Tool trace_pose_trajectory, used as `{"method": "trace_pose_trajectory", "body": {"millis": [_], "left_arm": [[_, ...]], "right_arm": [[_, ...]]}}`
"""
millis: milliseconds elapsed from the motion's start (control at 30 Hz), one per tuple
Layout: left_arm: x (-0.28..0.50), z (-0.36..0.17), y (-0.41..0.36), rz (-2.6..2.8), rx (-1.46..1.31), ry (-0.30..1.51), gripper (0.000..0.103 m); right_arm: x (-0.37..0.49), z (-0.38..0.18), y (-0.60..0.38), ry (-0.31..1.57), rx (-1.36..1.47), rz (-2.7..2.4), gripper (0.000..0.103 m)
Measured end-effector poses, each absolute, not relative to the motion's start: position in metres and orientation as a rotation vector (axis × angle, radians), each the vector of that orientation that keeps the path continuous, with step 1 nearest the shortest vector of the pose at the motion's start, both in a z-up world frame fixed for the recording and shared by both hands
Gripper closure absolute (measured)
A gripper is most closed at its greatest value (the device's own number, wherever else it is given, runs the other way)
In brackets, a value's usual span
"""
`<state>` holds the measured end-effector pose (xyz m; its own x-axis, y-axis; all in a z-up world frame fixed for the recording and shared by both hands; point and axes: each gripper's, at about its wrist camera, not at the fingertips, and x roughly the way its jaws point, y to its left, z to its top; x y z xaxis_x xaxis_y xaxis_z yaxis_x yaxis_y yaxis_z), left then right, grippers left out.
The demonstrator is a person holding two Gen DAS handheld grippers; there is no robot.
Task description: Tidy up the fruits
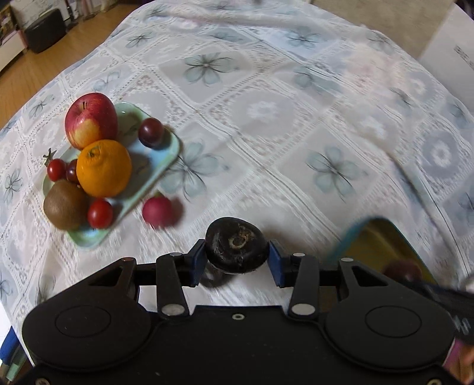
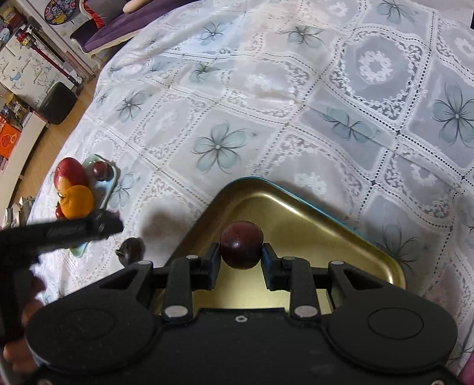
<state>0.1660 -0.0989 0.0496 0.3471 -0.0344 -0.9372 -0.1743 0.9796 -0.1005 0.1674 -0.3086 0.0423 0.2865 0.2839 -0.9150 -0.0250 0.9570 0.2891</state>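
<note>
Lace floral tablecloth (image 2: pixel 266 124) covers table; wooden floor (image 1: pixel 32 71) beyond.

Place: a home, a living room as far as I can tell.
Table (image 2: pixel 266 103): where I work, covered by a white lace tablecloth (image 1: pixel 266 118) with pale blue flower prints.
Floor (image 1: pixel 44 71): light wood boards beyond the table edge.
Seating: a purple upholstered chair (image 2: pixel 118 32) at the far side.
Wall: children's drawings (image 2: pixel 20 71) and a round colourful board (image 2: pixel 57 13) hung up.
Clutter: a black box (image 2: pixel 57 102) on the floor, shelves with household bits along my left.
</note>
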Motion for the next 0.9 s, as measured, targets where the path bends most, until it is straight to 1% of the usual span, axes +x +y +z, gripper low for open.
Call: {"method": "trace_pose_trajectory", "body": {"millis": [200,400,533,900], "left_arm": [[0.137,0.059,-0.124,0.042,-0.182,1.231,0.052],[0.115,0.054,-0.142,0.049,-0.153,1.260,0.052],[0.105,0.047,-0.147,0.065,-0.161,1.284,0.052],[0.085,0.039,-0.159,0.093,-0.138,1.328,0.051]], "right_arm": [[0.169,0.039,-0.312,1.260,0.201,0.213,0.073],[0.167,0.040,-0.311,1.276,0.164,0.234,0.073],[0.163,0.044,-0.312,1.254,0.118,0.221,0.074],[0.156,0.061,-0.322,1.209,0.151,0.225,0.074]]}}
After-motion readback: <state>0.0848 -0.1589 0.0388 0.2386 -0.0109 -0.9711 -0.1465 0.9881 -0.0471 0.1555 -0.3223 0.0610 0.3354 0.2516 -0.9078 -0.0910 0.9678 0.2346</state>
